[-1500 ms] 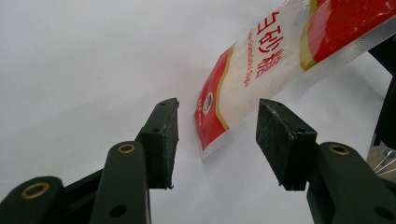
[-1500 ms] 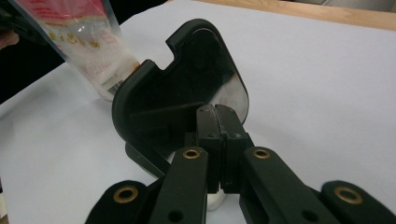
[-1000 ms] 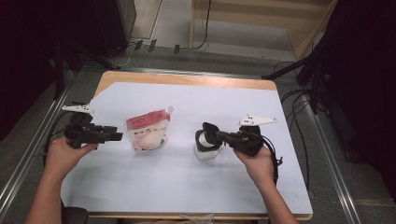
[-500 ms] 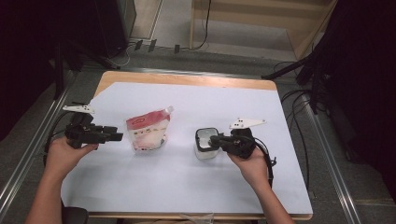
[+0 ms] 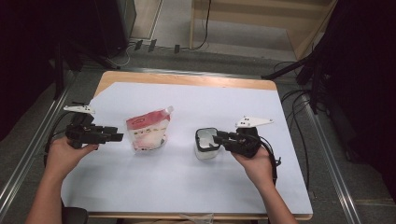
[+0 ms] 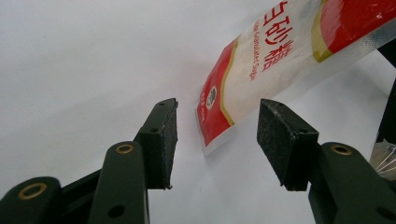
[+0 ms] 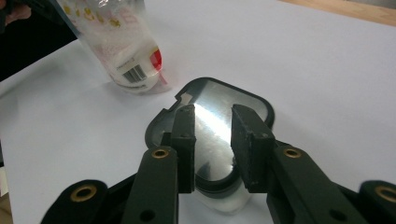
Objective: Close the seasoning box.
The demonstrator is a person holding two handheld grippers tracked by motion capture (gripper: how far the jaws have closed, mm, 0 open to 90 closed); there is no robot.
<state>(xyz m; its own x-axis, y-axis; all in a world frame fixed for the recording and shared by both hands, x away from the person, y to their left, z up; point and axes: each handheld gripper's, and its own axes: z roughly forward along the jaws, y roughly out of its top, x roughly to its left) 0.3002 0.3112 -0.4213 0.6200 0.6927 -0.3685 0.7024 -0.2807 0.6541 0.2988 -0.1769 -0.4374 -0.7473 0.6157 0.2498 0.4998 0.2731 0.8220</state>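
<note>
Hovering my right gripper [image 7: 212,144] over the container's lid [image 7: 219,126].
Its jaws just opened, holding nothing; left gripper [image 6: 217,140] half-open, empty, facing the sugar pouch [image 5: 147,130]; open table [image 5: 187,196] all around.

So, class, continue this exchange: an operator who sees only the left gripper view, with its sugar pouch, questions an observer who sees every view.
Operator: What is beyond the pouch?
Observer: In the high view, a white container with a black lid stands to the right of the pouch.
Operator: Is it gripped?
Observer: No. The right hand-held gripper is over the lid. Its jaws have just been opening, with nothing clamped between them.
Operator: What's on the pouch's other side?
Observer: A barcode near its base.
</note>
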